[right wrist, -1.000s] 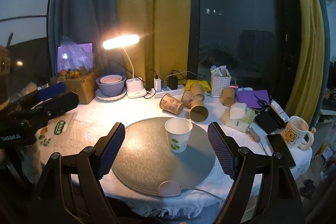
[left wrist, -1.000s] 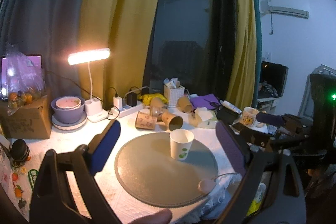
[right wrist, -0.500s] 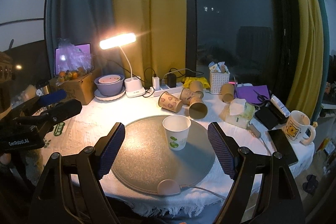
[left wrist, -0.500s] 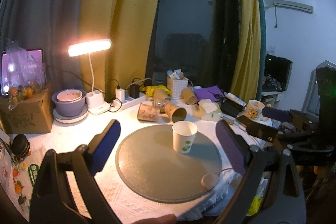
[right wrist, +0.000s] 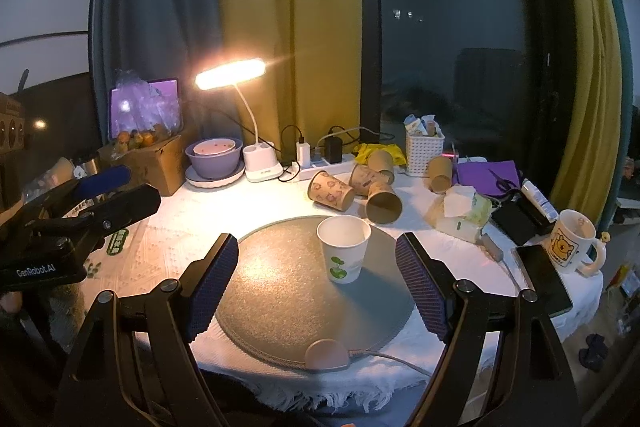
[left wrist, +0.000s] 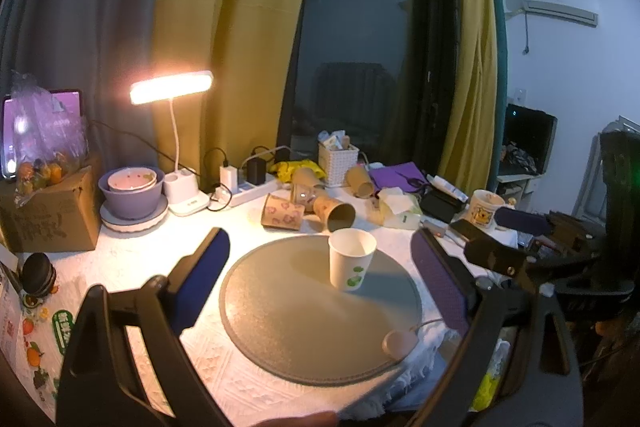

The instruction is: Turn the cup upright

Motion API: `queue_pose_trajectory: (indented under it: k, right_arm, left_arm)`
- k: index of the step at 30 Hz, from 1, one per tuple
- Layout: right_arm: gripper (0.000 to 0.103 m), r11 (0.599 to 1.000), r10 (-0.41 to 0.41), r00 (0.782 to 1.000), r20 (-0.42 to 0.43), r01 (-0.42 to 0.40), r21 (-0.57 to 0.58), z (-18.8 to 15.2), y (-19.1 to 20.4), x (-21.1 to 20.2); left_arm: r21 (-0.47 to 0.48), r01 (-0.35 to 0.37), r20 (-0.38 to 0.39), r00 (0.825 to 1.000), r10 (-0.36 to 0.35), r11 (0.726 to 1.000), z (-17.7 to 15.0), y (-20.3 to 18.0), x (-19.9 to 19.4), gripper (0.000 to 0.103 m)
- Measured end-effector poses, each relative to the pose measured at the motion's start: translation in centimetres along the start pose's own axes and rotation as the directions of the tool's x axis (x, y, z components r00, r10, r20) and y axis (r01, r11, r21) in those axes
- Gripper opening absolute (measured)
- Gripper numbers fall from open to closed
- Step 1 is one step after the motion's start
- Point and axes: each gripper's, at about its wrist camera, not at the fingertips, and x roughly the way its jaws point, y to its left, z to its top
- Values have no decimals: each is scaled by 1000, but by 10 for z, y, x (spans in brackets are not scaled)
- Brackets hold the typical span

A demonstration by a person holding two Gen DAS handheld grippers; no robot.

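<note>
Paper cup [right wrist: 344, 253], white with a green sprout print, stands upright and mouth-up on the far half of our round grey mat [right wrist: 280, 291], whose surface looks finely grained; it touches neither tool. Nearest us, our right gripper [right wrist: 316, 283] holds its ribbed blue pads [right wrist: 214, 281] wide apart, short of the cup and flanking it; our left gripper [left wrist: 320, 281] likewise keeps its smooth blue pads [left wrist: 200, 279] spread, with nothing between them. At the mat's near rim lies a rounded pink tab [right wrist: 326, 355] with a thin cable; beneath it we see a white, knobbly tablecloth [right wrist: 172, 243] with a fringed edge. Beyond the cup several brown paper cups [right wrist: 330, 190] lie on their sides; farther back stand a white woven basket [right wrist: 425, 157], a lilac bowl [right wrist: 214, 159] on a plate, and a glowing bar lamp [right wrist: 230, 73] on a bent stalk.
</note>
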Motion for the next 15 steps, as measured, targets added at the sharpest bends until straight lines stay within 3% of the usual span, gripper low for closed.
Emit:
queue_pose_trajectory:
  k: [15]
  right_arm:
    - [83, 1000, -1, 1000, -3, 1, 6, -1, 0, 1]
  left_arm:
    - [4, -12, 11, 1000, 12, 1000, 1, 0, -2, 93]
